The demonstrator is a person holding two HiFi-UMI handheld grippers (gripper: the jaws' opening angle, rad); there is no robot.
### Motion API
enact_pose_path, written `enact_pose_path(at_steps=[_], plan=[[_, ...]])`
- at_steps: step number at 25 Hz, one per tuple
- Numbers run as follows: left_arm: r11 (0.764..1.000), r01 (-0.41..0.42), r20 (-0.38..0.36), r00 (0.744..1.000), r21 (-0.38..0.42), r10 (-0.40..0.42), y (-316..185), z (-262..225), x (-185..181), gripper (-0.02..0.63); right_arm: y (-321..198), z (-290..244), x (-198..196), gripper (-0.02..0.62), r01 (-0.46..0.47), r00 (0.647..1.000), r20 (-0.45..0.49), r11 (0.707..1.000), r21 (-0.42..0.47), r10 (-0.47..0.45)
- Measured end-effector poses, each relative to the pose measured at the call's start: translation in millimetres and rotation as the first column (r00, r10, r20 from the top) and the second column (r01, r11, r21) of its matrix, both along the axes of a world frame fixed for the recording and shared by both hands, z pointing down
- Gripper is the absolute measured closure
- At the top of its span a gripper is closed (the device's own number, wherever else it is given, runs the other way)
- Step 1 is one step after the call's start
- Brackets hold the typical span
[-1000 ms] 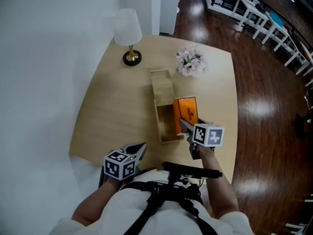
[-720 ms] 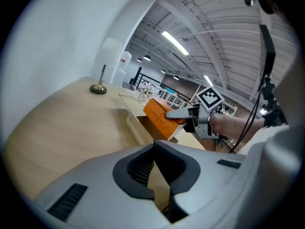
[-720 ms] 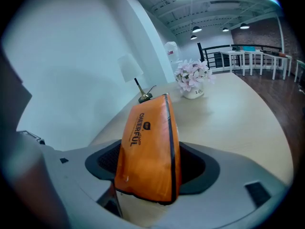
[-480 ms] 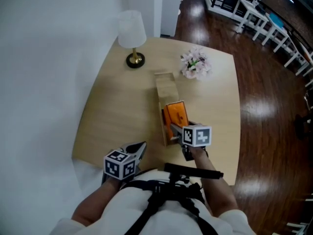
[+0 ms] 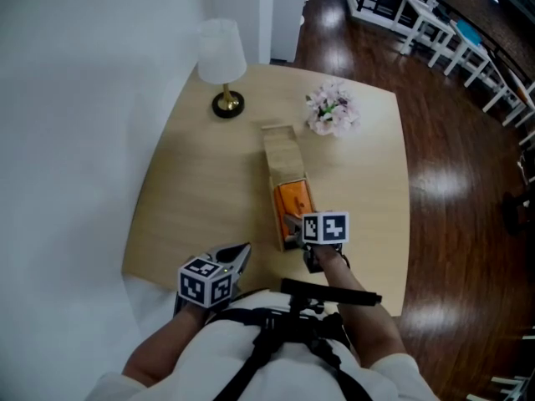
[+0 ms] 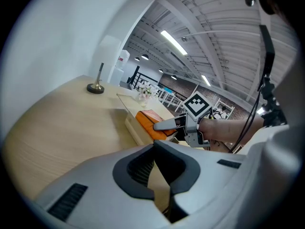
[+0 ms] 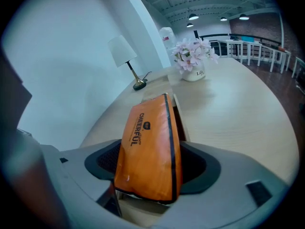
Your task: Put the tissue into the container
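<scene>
Right gripper: fingers set wide and clamped on the two sides of the orange tissue. The near end of the pack sits between them.
Tissue: on edge, far end pointing away and down into the container's open near end. In the head view the tissue is at lower centre, inside the container's outline.
Change, right: the right gripper has swung left and come down. A second ago the tissue hung to the right of the container, beside its wall. Now it is lined up over the opening and sits lower.
Grip: same wide hold all through, no release seen.
In or out: the far end looks to be at or just inside the rim. I can't tell whether it touches the bottom.
Left gripper: fingers together, nothing between them. It is parked at the bench edge, lower left in the head view, and has not moved.
Side look: the left gripper view shows the tissue resting on or in the container's near end, with the right gripper on it.
Meaning: the carry looks done and the insert is under way. Likely left to do: push down or lower further, then let go.
Risk: the pack may catch on the rim if it stays tilted.
Rest: lamp and flowers at the top of the bench, well apart from the container and unchanged.
</scene>
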State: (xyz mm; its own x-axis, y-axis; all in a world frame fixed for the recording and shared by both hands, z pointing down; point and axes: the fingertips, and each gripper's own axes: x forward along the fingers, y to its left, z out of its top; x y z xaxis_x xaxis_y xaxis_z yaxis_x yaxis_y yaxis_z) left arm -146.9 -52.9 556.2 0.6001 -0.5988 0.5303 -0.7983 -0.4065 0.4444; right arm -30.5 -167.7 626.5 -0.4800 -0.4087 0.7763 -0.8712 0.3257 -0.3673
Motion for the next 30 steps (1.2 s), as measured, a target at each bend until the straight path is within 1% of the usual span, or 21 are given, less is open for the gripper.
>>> enact_pose_path(at_steps=[4, 8, 17, 23, 30], plan=[[1.0, 0.001, 0.001, 1.0, -0.006, -0.001, -0.2, 1.8, 0.0, 0.606, -1.4, 3.8, -3.9, 0.229, 0.008, 0.999, -0.031, 1.0, 0.002, -0.008], [1.0, 0.0, 0.003, 1.0, -0.007, 0.0, 0.5, 1.0, 0.6, 0.606, 1.9, 3.3, -3.8, 0.224, -0.001, 0.999, -0.038, 1.0, 0.003, 0.001], [1.0, -0.002, 0.005, 1.0, -0.001, 0.002, -1.5, 0.7, 1.0, 0.606, 7.1, 2.5, -2.0, 0.218, -0.001, 1.0, -0.016, 1.0, -0.014, 0.001], [1.0, 0.025, 0.002, 1.0, 0.009, -0.025, -3.7, -2.0, -4.8, 0.606, 11.6, 0.2, -0.7, 0.219, -0.011, 1.0, 0.026, 1.0, -0.022, 0.011], [1.0, 0.004, 0.013, 1.0, 0.011, -0.004, -1.2, -2.4, 1.1, 0.606, 19.1, -3.7, 7.7, 0.219, -0.043, 0.998, 0.048, 0.999, -0.016, 0.044]])
